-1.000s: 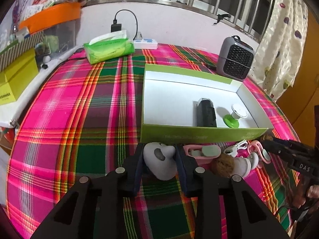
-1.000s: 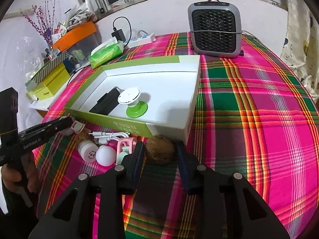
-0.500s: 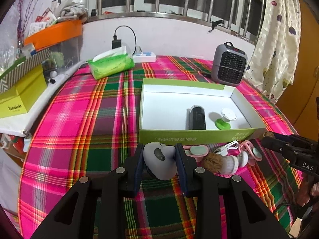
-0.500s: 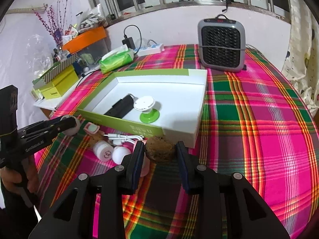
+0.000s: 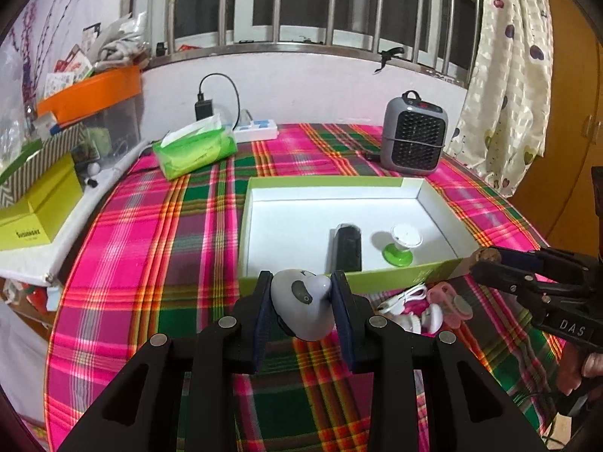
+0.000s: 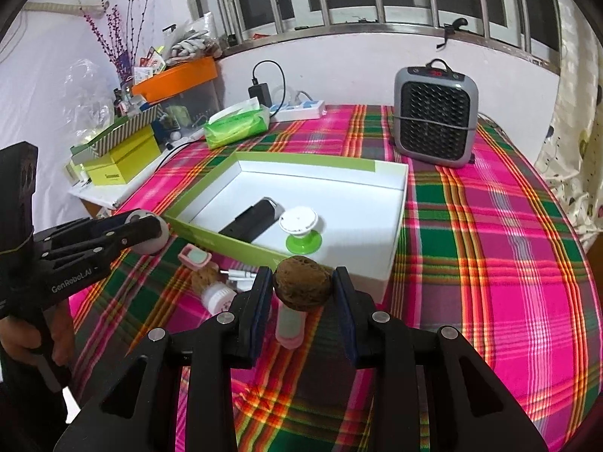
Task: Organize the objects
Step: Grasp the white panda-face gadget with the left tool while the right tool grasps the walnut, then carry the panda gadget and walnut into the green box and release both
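Observation:
My left gripper (image 5: 301, 301) is shut on a grey rounded gadget (image 5: 299, 307), held above the cloth just in front of the green-and-white box (image 5: 339, 188). A brown walnut (image 6: 303, 286) is pinched in my right gripper (image 6: 303, 293), lifted near the box's front corner. Inside the box (image 6: 392, 226) lie a black device (image 6: 250, 218) and a white-and-green knob (image 6: 301, 228). Below, on the cloth, remain a white cable (image 5: 401, 297), pink clips (image 5: 450, 299), a second walnut (image 6: 203, 277) and a white round piece (image 6: 220, 299). Each gripper shows in the other's view: the right gripper (image 5: 486, 260), the left gripper (image 6: 149, 229).
A grey fan heater (image 6: 435, 113) stands behind the box. A green tissue pack (image 5: 194, 148), a power strip (image 5: 258, 132) and yellow boxes (image 5: 41, 203) crowd the back left. The plaid cloth (image 6: 490, 226) spreads wide to the right. A hand (image 6: 22, 342) grips the left tool.
Both grippers have risen off the table, each carrying its object. The box and the loose items now sit lower and farther in both views.

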`<state>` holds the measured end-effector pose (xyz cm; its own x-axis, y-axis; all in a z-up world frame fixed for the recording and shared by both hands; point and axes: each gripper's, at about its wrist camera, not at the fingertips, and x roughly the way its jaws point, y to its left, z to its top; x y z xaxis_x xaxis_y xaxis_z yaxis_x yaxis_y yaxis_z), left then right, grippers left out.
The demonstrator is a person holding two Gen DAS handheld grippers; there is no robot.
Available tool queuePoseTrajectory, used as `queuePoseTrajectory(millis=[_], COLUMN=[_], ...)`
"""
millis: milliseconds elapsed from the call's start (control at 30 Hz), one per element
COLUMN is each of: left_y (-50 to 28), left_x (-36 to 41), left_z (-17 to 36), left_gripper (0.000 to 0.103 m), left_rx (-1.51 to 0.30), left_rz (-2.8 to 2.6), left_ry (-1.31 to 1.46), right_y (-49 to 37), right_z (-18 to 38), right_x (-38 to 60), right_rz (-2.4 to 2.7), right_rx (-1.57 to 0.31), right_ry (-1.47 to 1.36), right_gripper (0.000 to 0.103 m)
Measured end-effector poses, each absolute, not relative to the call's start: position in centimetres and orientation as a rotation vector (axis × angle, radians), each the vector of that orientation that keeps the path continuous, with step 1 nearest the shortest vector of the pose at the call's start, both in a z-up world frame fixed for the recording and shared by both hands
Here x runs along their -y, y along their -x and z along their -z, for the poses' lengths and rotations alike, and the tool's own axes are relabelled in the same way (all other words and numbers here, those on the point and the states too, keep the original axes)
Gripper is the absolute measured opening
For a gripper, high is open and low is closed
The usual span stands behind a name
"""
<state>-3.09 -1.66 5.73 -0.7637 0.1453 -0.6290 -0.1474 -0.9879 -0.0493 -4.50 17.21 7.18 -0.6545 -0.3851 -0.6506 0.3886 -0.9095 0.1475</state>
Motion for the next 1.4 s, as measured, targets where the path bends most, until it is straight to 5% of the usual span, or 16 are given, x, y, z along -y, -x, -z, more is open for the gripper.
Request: queuePoseTrajectory(millis=[1400], left_y=[10.5], left_x=[-2.6], left_z=[-4.5], left_gripper=[0.029], left_rx=[-0.096], left_rz=[-2.735], left_ry=[1.04], right_y=[9.8], right_z=[-6.4], right_x=[-14.2], right_rz=[2.524], right_rx=[-0.166], right_ry=[-0.985], right_gripper=[0.034])
